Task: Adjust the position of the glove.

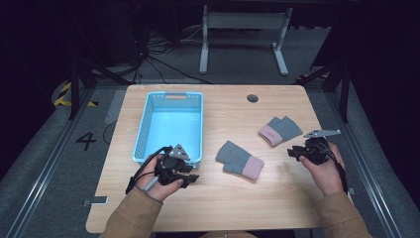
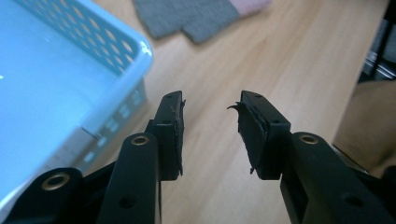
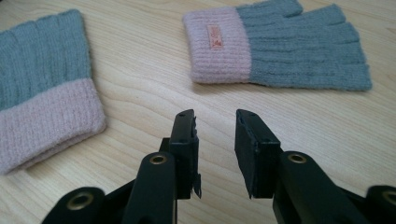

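My right hand-held gripper (image 3: 215,126) is open a little, empty, near the glove (image 3: 275,46) on the bench (image 1: 228,198). I should pinch its pink cuff. My left hand-held gripper (image 2: 210,112) is open by the basket (image 1: 143,134).

Both hand-held grippers (image 1: 190,174) (image 1: 293,151) open, empty.

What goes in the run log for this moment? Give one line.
left tongs: open, beside basket | right tongs: open, near gloves | gloves on table
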Demonstrator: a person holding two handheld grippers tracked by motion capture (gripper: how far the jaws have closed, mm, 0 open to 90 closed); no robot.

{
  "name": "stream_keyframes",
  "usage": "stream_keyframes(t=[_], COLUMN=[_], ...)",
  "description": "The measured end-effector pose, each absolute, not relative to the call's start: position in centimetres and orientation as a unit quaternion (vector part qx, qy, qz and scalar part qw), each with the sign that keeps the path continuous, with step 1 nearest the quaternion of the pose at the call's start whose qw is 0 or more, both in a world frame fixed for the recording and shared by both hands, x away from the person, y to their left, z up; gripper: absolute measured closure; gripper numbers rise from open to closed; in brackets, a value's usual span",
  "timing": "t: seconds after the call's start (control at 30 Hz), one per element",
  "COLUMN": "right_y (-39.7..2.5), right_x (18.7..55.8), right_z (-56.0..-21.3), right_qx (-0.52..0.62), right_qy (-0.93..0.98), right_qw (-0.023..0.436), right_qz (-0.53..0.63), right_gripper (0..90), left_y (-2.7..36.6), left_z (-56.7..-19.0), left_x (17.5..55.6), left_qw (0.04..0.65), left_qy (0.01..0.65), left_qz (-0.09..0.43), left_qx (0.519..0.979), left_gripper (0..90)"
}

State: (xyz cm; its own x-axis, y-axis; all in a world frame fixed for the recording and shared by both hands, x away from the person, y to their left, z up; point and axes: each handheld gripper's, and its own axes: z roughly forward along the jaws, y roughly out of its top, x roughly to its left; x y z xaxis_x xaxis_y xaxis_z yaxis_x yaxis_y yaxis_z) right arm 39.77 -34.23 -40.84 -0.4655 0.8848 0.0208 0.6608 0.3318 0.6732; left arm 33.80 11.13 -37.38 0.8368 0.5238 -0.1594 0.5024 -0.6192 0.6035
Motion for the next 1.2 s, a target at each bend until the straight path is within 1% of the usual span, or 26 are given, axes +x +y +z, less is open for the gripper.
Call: stream_keyframes(t=[0.1,0.17,0.27,0.37,0.4,0.47,0.5,0.53,0.6,0.63,0.67,0.73,0.83,0.93,1.0,1.1,1.2], right_y=[-34.0,-33.2,-32.7,-31.9,-31.9,-31.0,-31.0,-30.4,-30.1,-29.7,-29.1,-28.8,-27.6,-27.1,-26.6,-26.0,-25.0], right_x=[39.9,40.1,40.1,40.5,40.5,40.8,40.8,41.1,41.2,41.4,41.7,41.8,42.3,42.5,42.6,42.7,43.0], right_z=[-40.9,-40.9,-40.7,-40.3,-40.3,-40.1,-40.1,-39.9,-39.8,-39.8,-39.6,-39.5,-39.4,-39.4,-39.5,-39.6,-39.9], right_qx=[0.473,0.451,0.428,0.407,0.407,0.404,0.404,0.404,0.406,0.408,0.417,0.420,0.411,0.396,0.381,0.368,0.350], right_qy=[0.804,0.819,0.833,0.844,0.844,0.852,0.852,0.854,0.854,0.852,0.846,0.844,0.850,0.857,0.862,0.862,0.862], right_qw=[0.175,0.168,0.164,0.145,0.145,0.119,0.119,0.109,0.105,0.102,0.089,0.082,0.080,0.084,0.084,0.084,0.085], right_qz=[0.315,0.311,0.311,0.316,0.316,0.312,0.312,0.310,0.309,0.311,0.321,0.323,0.320,0.321,0.323,0.340,0.356], right_gripper=[68.6,68.8,68.7,68.8,68.8,69.8,69.8,69.7,68.3,66.5,62.2,60.8,57.4,56.9,58.5,58.7,55.6], left_y=[11.2,11.1,11.2,11.8,11.8,12.1,12.2,12.3,12.4,12.4,12.5,12.5,12.5,12.6,12.5,12.4,12.3], left_z=[-38.1,-38.9,-39.1,-39.0,-39.0,-38.9,-38.8,-38.8,-38.9,-38.9,-38.9,-38.9,-38.8,-38.8,-38.8,-38.8,-38.8], left_x=[33.7,33.5,33.5,33.8,33.8,33.8,33.8,33.8,33.8,33.8,33.8,33.8,33.8,33.9,33.9,33.9,33.9], left_qw=[0.319,0.300,0.296,0.302,0.302,0.305,0.305,0.307,0.305,0.303,0.302,0.304,0.305,0.304,0.302,0.302,0.302], left_qy=[0.278,0.258,0.245,0.251,0.251,0.253,0.254,0.255,0.256,0.256,0.256,0.256,0.255,0.255,0.255,0.254,0.251], left_qz=[0.009,-0.011,-0.019,-0.025,-0.025,-0.025,-0.025,-0.024,-0.026,-0.028,-0.029,-0.030,-0.031,-0.030,-0.031,-0.031,-0.034], left_qx=[0.906,0.918,0.923,0.919,0.919,0.918,0.917,0.917,0.917,0.918,0.918,0.917,0.917,0.917,0.918,0.918,0.919], left_gripper=[61.4,61.2,60.6,60.3,60.3,60.2,60.2,60.2,60.9,62.3,62.6,62.9,62.7,62.6,62.6,62.7,62.7])
